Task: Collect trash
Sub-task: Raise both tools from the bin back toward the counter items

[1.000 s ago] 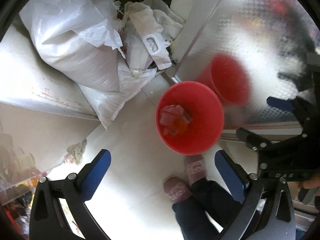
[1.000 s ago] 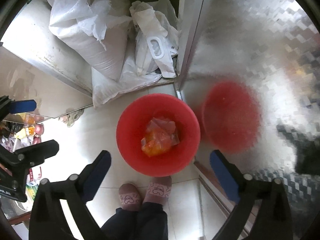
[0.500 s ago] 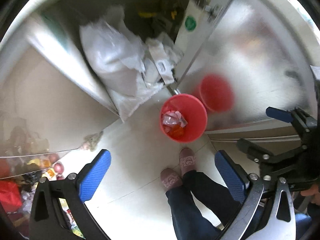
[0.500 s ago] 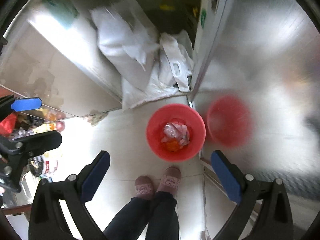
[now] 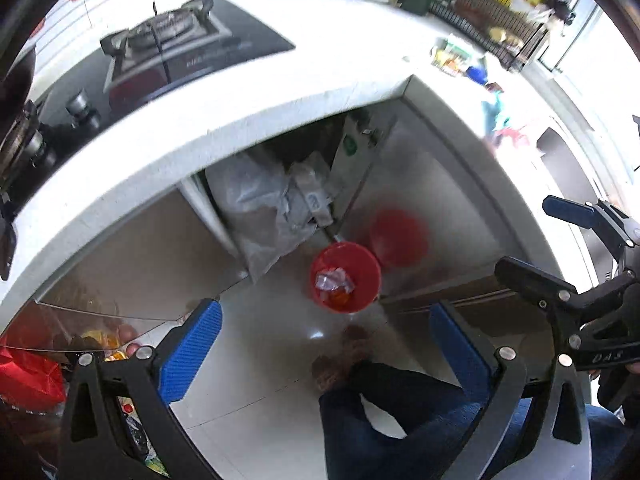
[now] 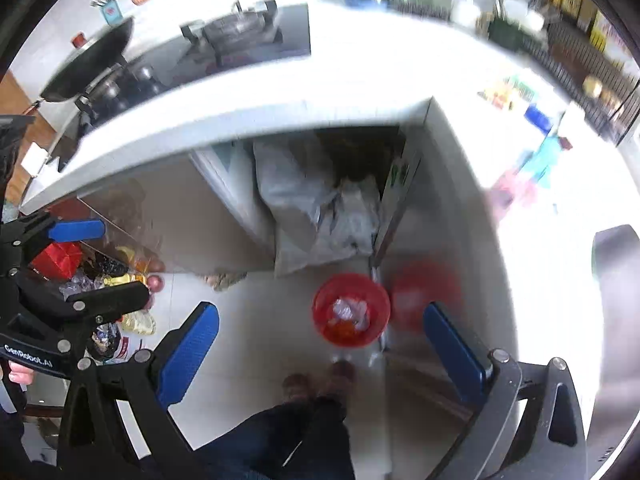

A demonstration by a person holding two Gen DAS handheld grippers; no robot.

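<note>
Red bin [image 5: 345,277] on the pale floor tiles [image 5: 256,344], just in front of the open cabinet door [image 5: 432,208], whose shiny face shows the bin's red reflection. Inside the bin: crumpled clear wrappers [image 5: 334,280] over something orange. White sacks [image 5: 264,208] packed in the cabinet behind it. Person's 2 feet [image 6: 316,380] just short of the bin. Left gripper [image 5: 324,344] high above the floor, blue pads [image 5: 188,354] wide apart, nothing between them. Right gripper [image 6: 320,350] likewise, jaws apart and empty. White counter [image 5: 352,64] above, with a gas stove [image 5: 160,44] and a black pan [image 6: 92,64].
</note>
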